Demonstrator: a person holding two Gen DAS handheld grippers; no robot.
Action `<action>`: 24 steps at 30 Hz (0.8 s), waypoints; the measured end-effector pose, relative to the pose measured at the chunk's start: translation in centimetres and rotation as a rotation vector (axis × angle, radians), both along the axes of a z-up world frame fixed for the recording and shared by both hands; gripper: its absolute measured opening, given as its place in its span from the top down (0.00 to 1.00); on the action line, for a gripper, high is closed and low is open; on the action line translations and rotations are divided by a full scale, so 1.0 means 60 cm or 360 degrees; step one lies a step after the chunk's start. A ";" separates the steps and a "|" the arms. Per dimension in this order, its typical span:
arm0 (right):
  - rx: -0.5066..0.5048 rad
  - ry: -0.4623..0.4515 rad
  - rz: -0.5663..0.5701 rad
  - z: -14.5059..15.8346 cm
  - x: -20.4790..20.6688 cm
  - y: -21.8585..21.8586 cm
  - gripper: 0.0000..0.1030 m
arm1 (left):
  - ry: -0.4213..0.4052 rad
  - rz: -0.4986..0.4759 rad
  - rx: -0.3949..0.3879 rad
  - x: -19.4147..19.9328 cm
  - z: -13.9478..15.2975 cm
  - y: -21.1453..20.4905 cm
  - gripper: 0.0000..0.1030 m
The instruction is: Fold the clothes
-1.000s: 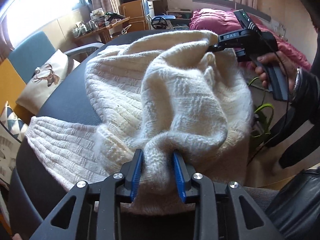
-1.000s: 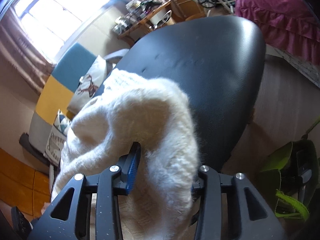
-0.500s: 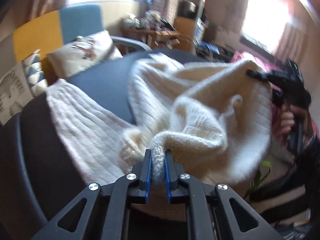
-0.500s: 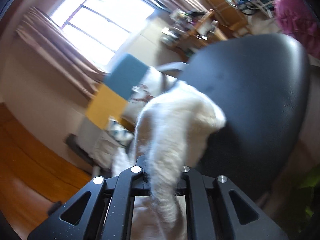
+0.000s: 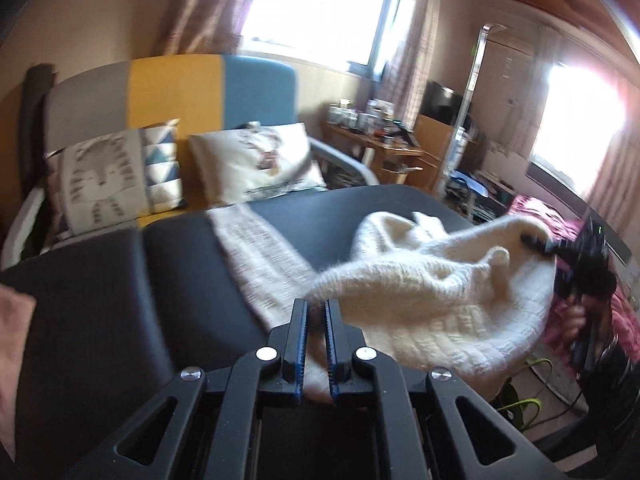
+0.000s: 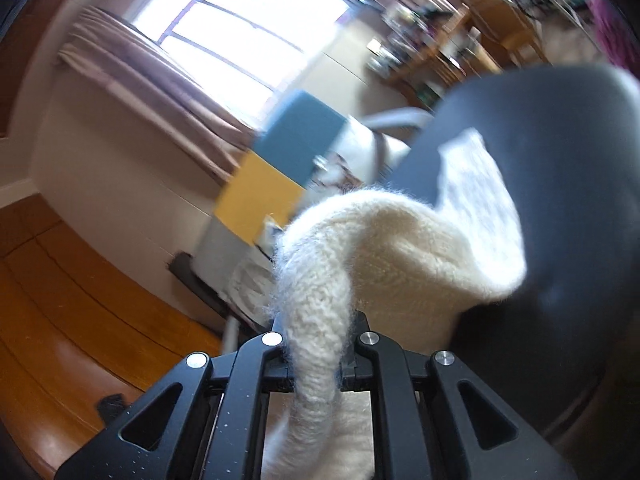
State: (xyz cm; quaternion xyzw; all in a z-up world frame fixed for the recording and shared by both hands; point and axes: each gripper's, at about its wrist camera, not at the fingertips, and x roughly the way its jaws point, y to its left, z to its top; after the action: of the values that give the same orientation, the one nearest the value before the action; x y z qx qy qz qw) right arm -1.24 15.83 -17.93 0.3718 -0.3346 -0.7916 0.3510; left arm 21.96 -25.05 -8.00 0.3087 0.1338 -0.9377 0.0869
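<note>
Left gripper [image 5: 316, 322]: at 6 o'clock in the left wrist view, jaws clamped on a thin pinch of the cream knit sweater [image 5: 432, 292]; they have just been closing, with the wool between the blue pads.
Right gripper [image 6: 316, 334]: at 6 o'clock in its own view, jaws clamped on a thick fuzzy fold of the sweater that drapes over and hides the pads; they too have just closed on it. From the left wrist view it shows at 3 o'clock [image 5: 536, 242], biting the far edge.
Sweater: held between the two grippers, sagging in the middle, partly lifted off the dark padded surface [image 5: 160, 280]; a ribbed part trails flat toward 11 o'clock.
Step in hand: judged as lifting and spreading the garment by two edge points, before any fold is made.
Next move: likely calls for pulling the two grips apart to take out the sag, then laying the knit flat on the surface; the loose wool could slip from a thin pinch.
Beyond: two printed cushions [image 5: 256, 168] at 10 to 11 o'clock on a grey, yellow and blue sofa [image 5: 176, 92]; a cluttered wooden desk [image 5: 380, 144] at 1 o'clock.
</note>
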 end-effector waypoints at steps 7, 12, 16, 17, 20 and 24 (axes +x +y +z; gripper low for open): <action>0.0192 -0.0179 0.0022 -0.089 0.011 -0.018 0.91 | -0.0153 0.0014 0.0145 0.034 -0.082 -0.022 0.91; 0.0182 -0.0169 0.0009 -0.084 0.007 -0.012 0.90 | -0.0136 -0.0105 0.0074 0.019 -0.066 -0.008 0.59; 0.0191 -0.0157 0.0019 -0.081 0.005 -0.015 0.89 | -0.0201 -0.0392 -0.0071 -0.037 -0.053 0.014 0.31; 0.0196 -0.0155 0.0023 -0.081 0.004 -0.017 0.89 | -0.0227 -0.0472 -0.0126 -0.050 -0.056 0.023 0.31; 0.0196 -0.0163 0.0025 -0.084 0.003 -0.019 0.88 | -0.0324 -0.0661 -0.0250 -0.088 -0.073 0.044 0.31; 0.0195 -0.0176 0.0020 -0.087 0.001 -0.011 0.88 | -0.0364 -0.0732 -0.0328 -0.122 -0.090 0.052 0.31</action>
State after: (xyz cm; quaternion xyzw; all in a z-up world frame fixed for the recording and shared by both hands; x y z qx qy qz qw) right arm -1.17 15.14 -23.17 0.4379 -0.3022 -0.7865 0.3136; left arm 14.65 -21.93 -13.40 0.4242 -0.0467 -0.9006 -0.0828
